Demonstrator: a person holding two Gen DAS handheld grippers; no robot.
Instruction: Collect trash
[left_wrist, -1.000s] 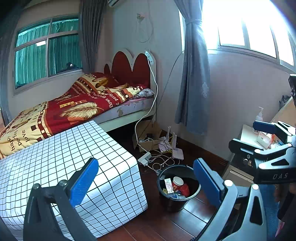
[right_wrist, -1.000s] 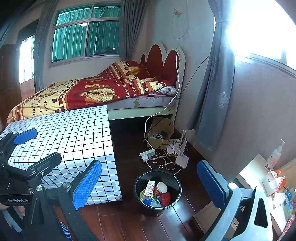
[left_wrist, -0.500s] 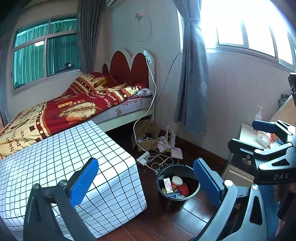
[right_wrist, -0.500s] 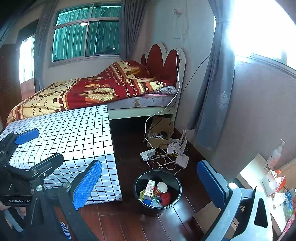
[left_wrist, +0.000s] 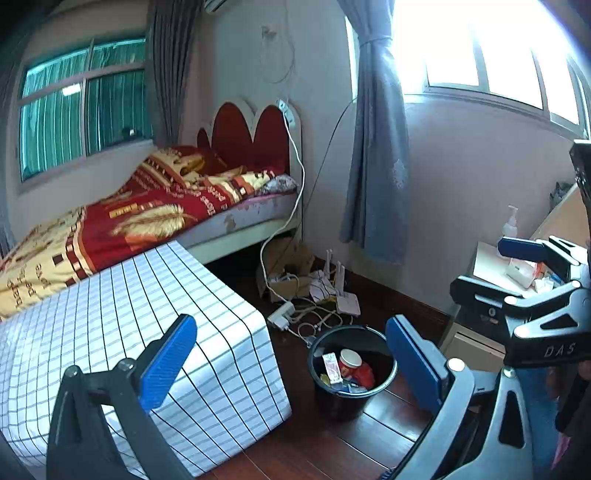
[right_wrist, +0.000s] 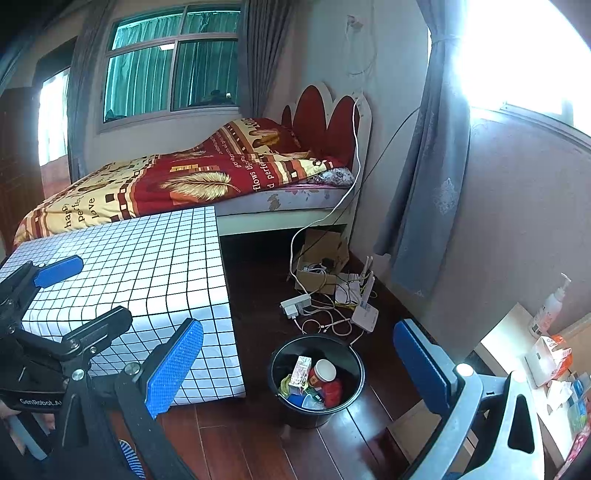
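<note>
A black trash bin (left_wrist: 351, 400) (right_wrist: 291, 408) stands on the dark wood floor beside a table with a white grid cloth (left_wrist: 122, 317) (right_wrist: 147, 266). In the bin lie a small carton (right_wrist: 300, 371), a white-lidded cup (right_wrist: 325, 371) and other colourful trash. My left gripper (left_wrist: 288, 360) is open and empty, held high above the floor, bin between its blue pads. My right gripper (right_wrist: 297, 360) is open and empty too, above the bin. Each gripper shows in the other's view: the right one (left_wrist: 491, 266), the left one (right_wrist: 85, 291).
A bed (right_wrist: 192, 184) with a red and yellow blanket lies behind the table. A power strip (right_wrist: 295, 304), cables, a router (right_wrist: 364, 314) and a cardboard box (right_wrist: 321, 254) lie on the floor by the curtain. A side cabinet (right_wrist: 517, 339) with bottle and packets stands at right.
Both views shifted only slightly; the bin sits a touch lower left in the left wrist view. Both grippers stay open and empty.
</note>
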